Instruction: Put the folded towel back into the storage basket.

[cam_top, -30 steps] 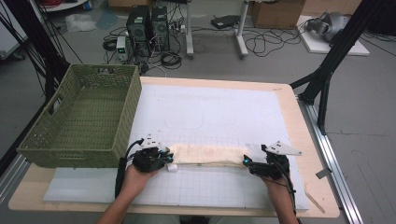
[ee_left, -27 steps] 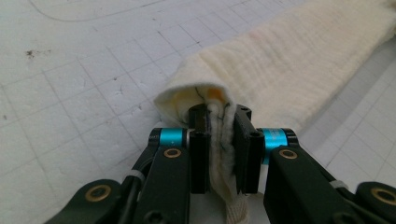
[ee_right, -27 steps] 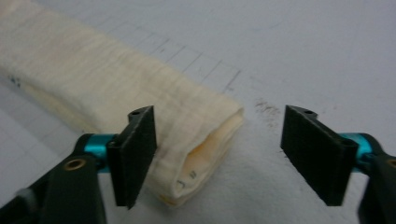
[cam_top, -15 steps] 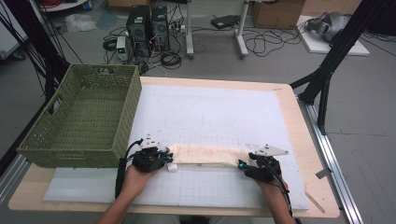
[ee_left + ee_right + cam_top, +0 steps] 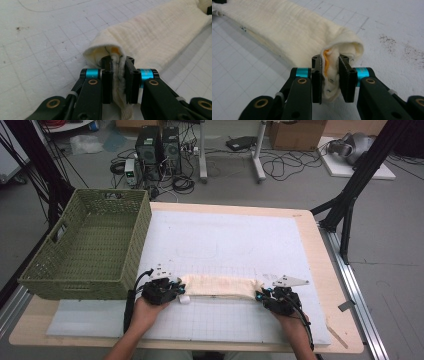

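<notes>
Seen low in the middle of the high view: a cream cloth [image 5: 217,286], folded into a long narrow band, flat on the white gridded mat [image 5: 225,240]. Long axis nearly level across the frame, one end toward the left, the other toward the right (the right end a touch lower). Thick and rounded along its length, like a flattened roll.

Left end pinched by the left gripper [image 5: 176,290], jaws narrow and clamped on bunched layers; in the left gripper view [image 5: 117,75] fabric squeezed between the two black pads, with the band running off to the upper right of the frame. A frayed bit of white hem hung below the jaws there.

Right end gripped by the right gripper [image 5: 261,296]; jaws had just been closing, and in the right gripper view [image 5: 330,75] pressed on the folded end, with the band stretching off to the upper left. A streak of orange showed inside the fold.

Left of the cloth, a green woven basket [image 5: 40,270] on the table's left edge, just beside the left hand.
</notes>
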